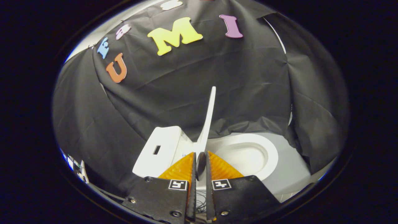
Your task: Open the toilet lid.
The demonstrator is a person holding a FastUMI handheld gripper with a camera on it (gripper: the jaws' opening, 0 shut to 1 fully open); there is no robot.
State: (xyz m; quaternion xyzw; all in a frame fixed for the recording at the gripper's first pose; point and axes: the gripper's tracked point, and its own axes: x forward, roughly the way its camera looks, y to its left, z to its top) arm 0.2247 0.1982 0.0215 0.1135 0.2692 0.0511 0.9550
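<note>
Lid held near upright, fingers pinched on its lower edge.

Going left to right: the white tank sits just left of the fingers; the lid stands edge-on between tank and bowl, rising from the fingertips toward the black cloth wall; the open seat and bowl lie to the right on the pale floor. The gripper is nearly closed, its orange fingers pressing from both sides on a dark rounded tab that looks like part of the lid's edge, though I cannot be sure. Judging from this, the lift seems almost finished. To do it well, ease the lid back until it leans past vertical toward the tank, keep the pinch light, then release only once it rests there, so it cannot fall onto the seat.
</note>
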